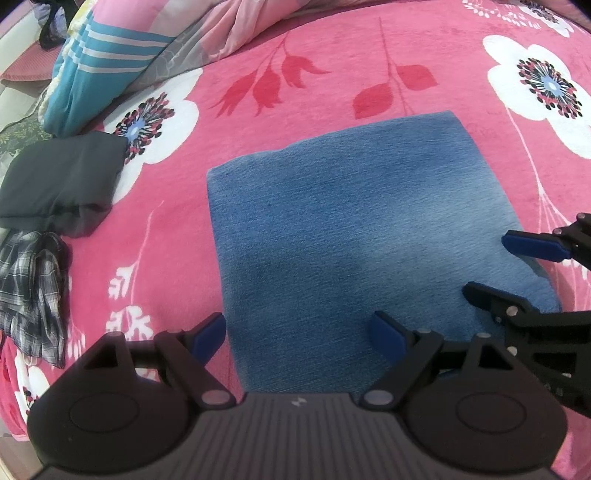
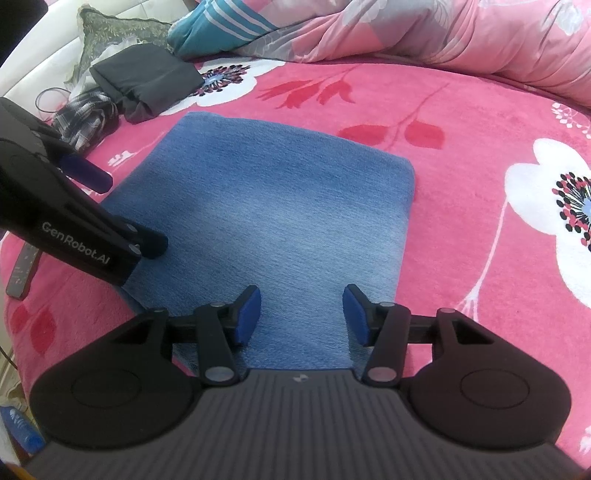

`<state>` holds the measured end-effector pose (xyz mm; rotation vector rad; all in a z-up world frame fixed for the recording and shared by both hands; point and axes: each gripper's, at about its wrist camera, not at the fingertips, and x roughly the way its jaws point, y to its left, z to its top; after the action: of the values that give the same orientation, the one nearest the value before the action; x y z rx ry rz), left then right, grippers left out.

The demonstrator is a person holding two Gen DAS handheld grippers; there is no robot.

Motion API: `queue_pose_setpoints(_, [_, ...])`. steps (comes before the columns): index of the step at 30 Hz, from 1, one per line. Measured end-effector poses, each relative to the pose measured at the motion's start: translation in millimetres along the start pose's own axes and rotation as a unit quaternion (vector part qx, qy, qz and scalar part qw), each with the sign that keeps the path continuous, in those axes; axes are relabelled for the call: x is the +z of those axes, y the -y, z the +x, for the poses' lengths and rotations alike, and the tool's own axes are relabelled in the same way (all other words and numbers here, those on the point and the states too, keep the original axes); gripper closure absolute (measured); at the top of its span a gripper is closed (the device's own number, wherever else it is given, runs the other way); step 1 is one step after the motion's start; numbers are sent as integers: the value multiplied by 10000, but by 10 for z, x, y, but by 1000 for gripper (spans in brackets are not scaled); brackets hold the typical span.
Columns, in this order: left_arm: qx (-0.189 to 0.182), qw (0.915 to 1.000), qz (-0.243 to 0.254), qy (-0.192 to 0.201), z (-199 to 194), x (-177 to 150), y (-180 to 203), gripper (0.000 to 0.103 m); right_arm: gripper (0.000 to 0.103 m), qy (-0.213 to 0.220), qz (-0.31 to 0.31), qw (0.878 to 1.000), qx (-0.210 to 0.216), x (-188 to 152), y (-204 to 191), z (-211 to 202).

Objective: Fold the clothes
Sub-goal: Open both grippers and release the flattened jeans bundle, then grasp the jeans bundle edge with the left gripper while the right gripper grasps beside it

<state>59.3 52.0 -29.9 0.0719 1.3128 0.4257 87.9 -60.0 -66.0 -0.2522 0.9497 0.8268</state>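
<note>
A folded blue denim garment [image 1: 351, 229] [image 2: 280, 206] lies flat as a neat rectangle on the pink floral blanket [image 1: 177, 229] [image 2: 461, 155]. My left gripper [image 1: 299, 325] [image 2: 131, 212] hovers over the garment's near left corner, jaws wide open, nothing between the pads. My right gripper [image 2: 301, 299] [image 1: 489, 264] stands over the near right part of the denim, jaws partly open and the blue pads clear of the cloth. Neither gripper holds anything.
A folded black garment [image 1: 59, 184] [image 2: 147, 81] and a crumpled plaid one [image 1: 33, 284] [image 2: 85, 118] lie to the left. A bunched pink quilt [image 2: 443, 33] with a teal striped part [image 1: 103, 62] lines the far side. A remote control [image 2: 22, 273] rests at the bed's left edge.
</note>
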Motion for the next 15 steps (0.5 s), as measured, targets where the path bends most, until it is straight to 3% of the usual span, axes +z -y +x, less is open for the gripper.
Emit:
queue_pose_setpoints(5, [-15,10000,4,49,7,-16,-7,15,50,26,9,10000,-33,-10,-18,-19])
queue_pose_setpoints(11, [-240,9996,-154,77,40,-20,-89,13,35,-5,90,9999,-115,-146,-50,-197])
queue_pose_setpoints(15, [-478,9982,-248,269,20,-72,-188,15,28,-196,800,9966,-99,-375,141,-462])
